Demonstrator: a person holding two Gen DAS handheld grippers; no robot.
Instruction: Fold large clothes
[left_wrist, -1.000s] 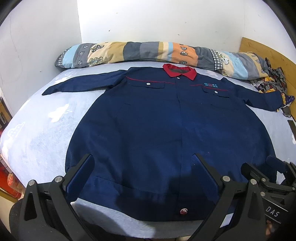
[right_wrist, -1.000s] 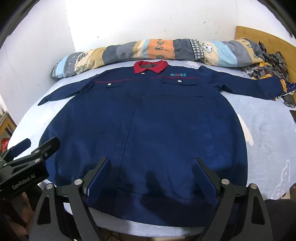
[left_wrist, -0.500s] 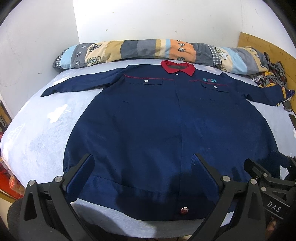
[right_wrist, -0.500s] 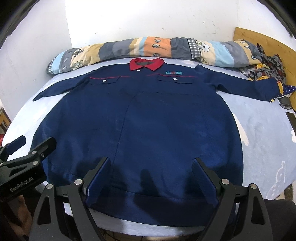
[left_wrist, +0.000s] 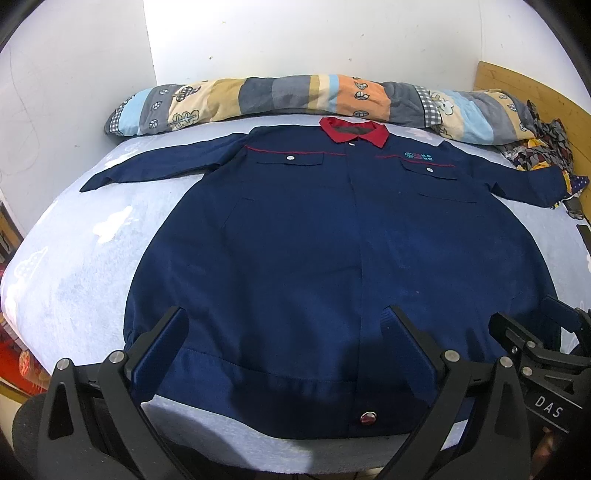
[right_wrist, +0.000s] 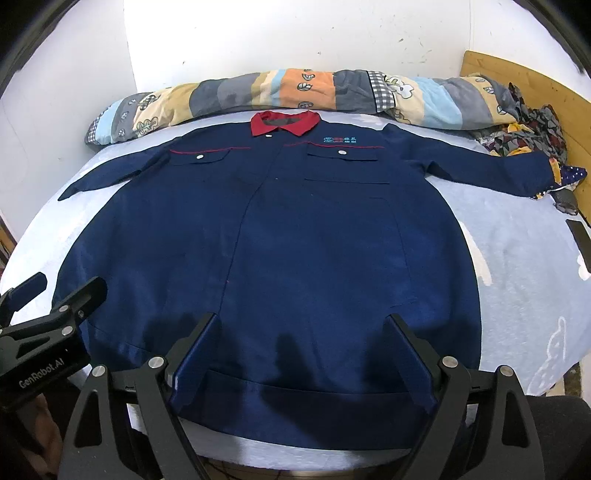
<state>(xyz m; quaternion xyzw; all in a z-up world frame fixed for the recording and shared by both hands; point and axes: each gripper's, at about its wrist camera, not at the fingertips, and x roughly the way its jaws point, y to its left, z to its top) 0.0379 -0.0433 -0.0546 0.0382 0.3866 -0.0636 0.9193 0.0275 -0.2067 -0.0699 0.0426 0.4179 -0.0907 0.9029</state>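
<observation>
navy jacket (left_wrist: 332, 258) spread front-up on bed (left_wrist: 74, 280), collar at far edge, hem at near edge, sleeves out | left gripper (left_wrist: 284, 325) jaws wide, empty, over hem | right gripper (right_wrist: 301, 330) likewise | step: pre-fold, nothing lifted | next: likely pinch one sleeve, fold inward | containers: none seen

Left wrist view: from the bed's (left_wrist: 66, 280) near edge, angled down, facing the far wall. Right wrist view: same stance, set further right. Shared: whole jacket (left_wrist: 332, 240), striped quilt roll (left_wrist: 295, 96), and each other's gripper at frame edge.
</observation>
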